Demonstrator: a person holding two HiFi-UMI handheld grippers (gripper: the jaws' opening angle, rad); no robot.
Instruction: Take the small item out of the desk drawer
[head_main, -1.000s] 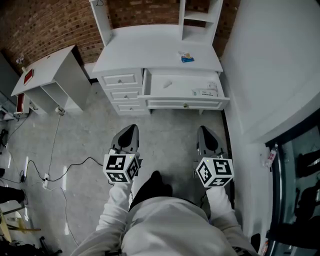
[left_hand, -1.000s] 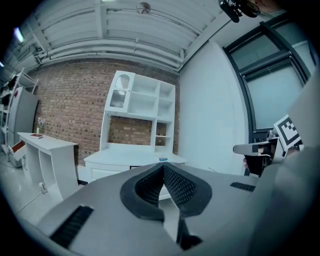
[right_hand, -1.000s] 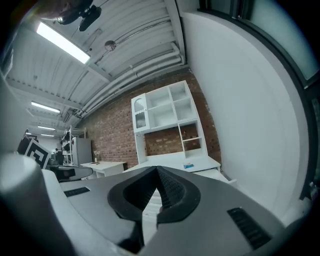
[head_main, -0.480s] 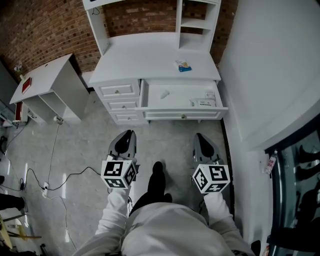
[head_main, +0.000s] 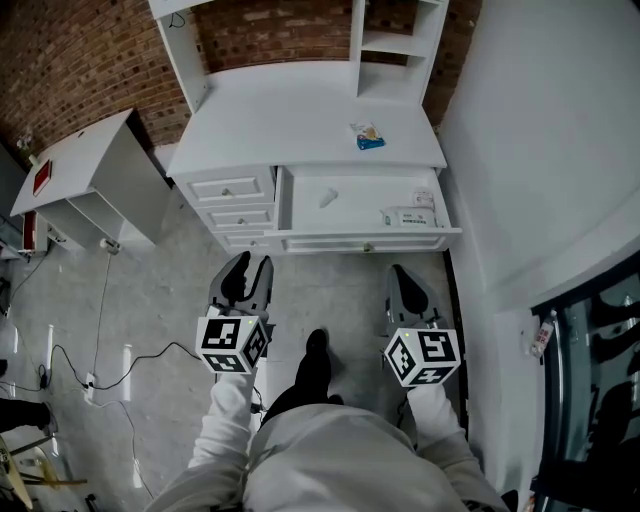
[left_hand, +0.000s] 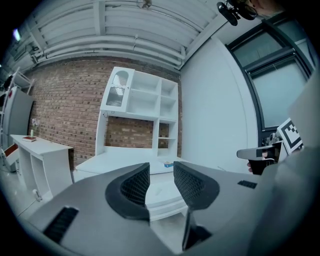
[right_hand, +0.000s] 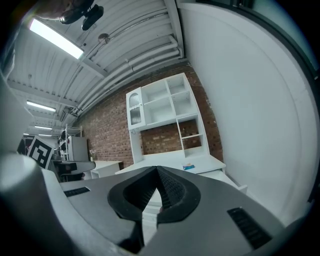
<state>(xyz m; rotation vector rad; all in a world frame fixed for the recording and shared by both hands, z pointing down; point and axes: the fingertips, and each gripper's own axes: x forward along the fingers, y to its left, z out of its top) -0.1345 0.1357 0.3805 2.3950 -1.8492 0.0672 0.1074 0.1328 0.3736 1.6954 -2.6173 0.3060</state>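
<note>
- White rectangular side table (head_main: 78, 162): stands on the grey floor (head_main: 170, 290) to the left of the desk, well apart from both grippers. A thin black cable (head_main: 99, 300) runs across the floor in front of it.
- Left gripper (head_main: 247, 266): held about level over the floor, short of the desk's front edge, in line with the stack of three shut small drawers (head_main: 235, 200). Its jaws stand apart with a clear gap. They have just been opening, and nothing is between the pads.
- White wooden desk with hutch (head_main: 290, 110): stands against the red brick wall (head_main: 90, 50).
- Open wide drawer (head_main: 365, 241): pulled out from the right part of the desk's front edge.
- Small white oblong item (head_main: 328, 198): lies on the drawer floor, left of centre, clear of the drawer walls. Neither gripper touches it.
- Small blue-and-white packet (head_main: 368, 136): lies on the desk top near the right edge, closer to the front edge than to the hutch.
- White flat packet (head_main: 408, 215): lies in the drawer against the right wall, near the front right corner.
- Right gripper (head_main: 400, 275): held about level over the floor, just short of the drawer's right front corner. Its jaws are closed, pad tips meeting, with nothing gripped.
- Plain white wall (head_main: 540, 130): runs along the desk's right edge.
</note>
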